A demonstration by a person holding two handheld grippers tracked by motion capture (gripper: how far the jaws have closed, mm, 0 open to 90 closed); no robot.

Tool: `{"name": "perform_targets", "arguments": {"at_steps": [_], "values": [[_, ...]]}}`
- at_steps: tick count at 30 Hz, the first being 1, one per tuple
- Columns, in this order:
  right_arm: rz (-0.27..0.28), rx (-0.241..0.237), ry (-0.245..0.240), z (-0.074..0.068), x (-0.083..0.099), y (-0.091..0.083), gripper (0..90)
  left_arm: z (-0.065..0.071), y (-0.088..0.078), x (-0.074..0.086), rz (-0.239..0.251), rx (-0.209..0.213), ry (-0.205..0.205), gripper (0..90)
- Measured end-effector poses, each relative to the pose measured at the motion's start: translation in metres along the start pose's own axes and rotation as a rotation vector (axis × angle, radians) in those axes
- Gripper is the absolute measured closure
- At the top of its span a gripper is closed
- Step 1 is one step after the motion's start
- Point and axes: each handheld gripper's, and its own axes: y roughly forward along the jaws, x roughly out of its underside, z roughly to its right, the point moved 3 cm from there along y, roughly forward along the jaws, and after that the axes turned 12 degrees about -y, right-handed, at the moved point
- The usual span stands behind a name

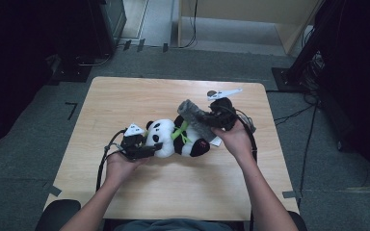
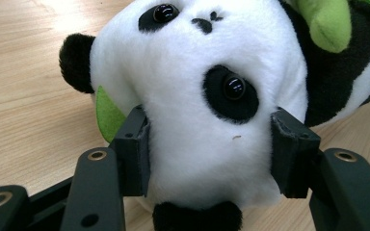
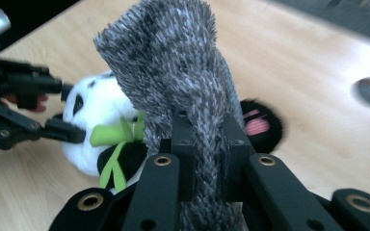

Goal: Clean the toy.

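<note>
A black-and-white panda plush [image 1: 173, 137] with a green ribbon lies on its side in the middle of the wooden table [image 1: 125, 96]. My left gripper [image 1: 155, 144] comes in from the left and is shut on the panda's head [image 2: 212, 72], one pad pressing into each side of the white fur. My right gripper [image 1: 208, 120] hovers over the panda's body at the right, shut on a grey fuzzy cloth [image 1: 192, 113]. The grey cloth [image 3: 173, 62] sticks up between the right gripper [image 3: 207, 139] jaws, with the panda [image 3: 91, 110] and the left gripper beyond it.
A dark round spot [image 1: 212, 94] marks the table near its far right edge. A white tag [image 1: 216, 141] pokes out by the panda's foot. Cables run from both grippers off the near side. Dark equipment and floor cables [image 1: 294, 115] surround the table.
</note>
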Motion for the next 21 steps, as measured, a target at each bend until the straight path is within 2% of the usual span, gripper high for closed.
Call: {"name": "perform_targets", "arguments": {"at_steps": [6,7,11,14,16,21], "values": [[-0.08,-0.07,0.004,-0.014,0.006,0.03,81.4,0.0,0.0,0.0,-0.002,-0.004,0.004,42.6],[-0.09,-0.078,-0.01,-0.016,0.006,0.033,81.4,0.0,0.0,0.0,-0.001,-0.005,0.005,42.6],[-0.113,-0.081,-0.034,-0.026,0.008,0.036,81.4,0.001,0.001,0.001,0.0,-0.013,0.008,42.7],[-0.123,-0.098,-0.03,-0.033,0.009,0.037,81.3,0.002,0.001,0.002,-0.004,-0.019,0.014,42.8],[-0.127,-0.09,-0.054,-0.037,0.01,0.036,81.3,0.002,0.002,0.003,-0.006,-0.021,0.017,43.0],[-0.123,-0.072,-0.079,-0.048,0.014,0.033,81.4,0.002,0.002,0.003,-0.005,-0.014,0.005,42.9]]}}
